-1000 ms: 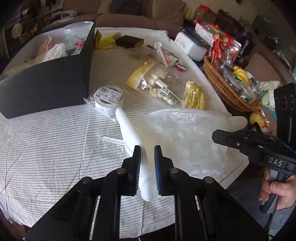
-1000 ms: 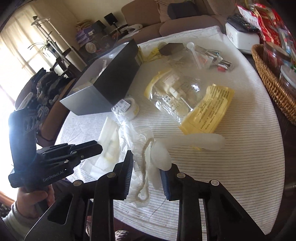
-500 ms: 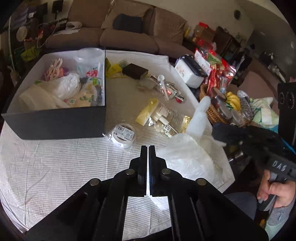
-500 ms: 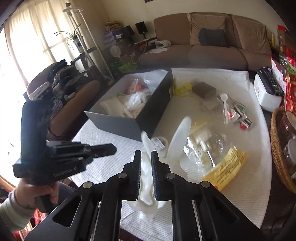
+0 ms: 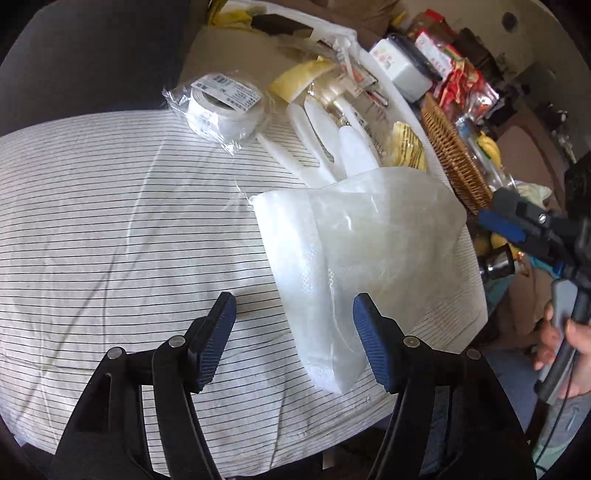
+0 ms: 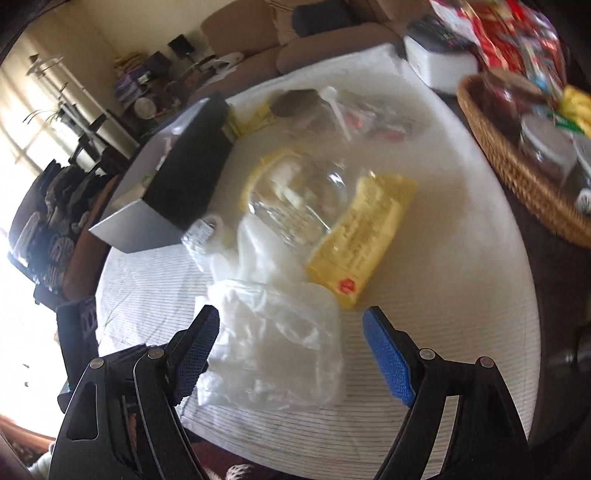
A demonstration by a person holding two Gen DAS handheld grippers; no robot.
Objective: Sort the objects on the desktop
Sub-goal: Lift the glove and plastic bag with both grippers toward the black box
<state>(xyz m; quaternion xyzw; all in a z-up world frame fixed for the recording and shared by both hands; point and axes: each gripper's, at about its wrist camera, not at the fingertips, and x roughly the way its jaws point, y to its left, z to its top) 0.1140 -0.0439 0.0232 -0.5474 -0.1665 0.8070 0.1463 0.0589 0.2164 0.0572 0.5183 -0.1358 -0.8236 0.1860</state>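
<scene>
Both tools, left tool (image 5: 293, 341) and right tool (image 6: 291, 352), have just been opening, jaws spread over the translucent white plastic glove (image 5: 354, 258) lying loose between them on the striped cloth surface (image 5: 129, 221); I judge a fresh grasp comes next.

One glove (image 5: 354, 236), one tape roll (image 5: 221, 110), one basket (image 5: 454, 155)

A long brown upholstered sofa (image 6: 295, 40) with a dark cushion (image 6: 321, 14) stands against the pale wall behind the round table with a striped white cloth (image 6: 461, 295). Bright daylight floods through the curtained window (image 6: 33, 110) at left, beside a thin white coat stand (image 6: 48, 70).
</scene>
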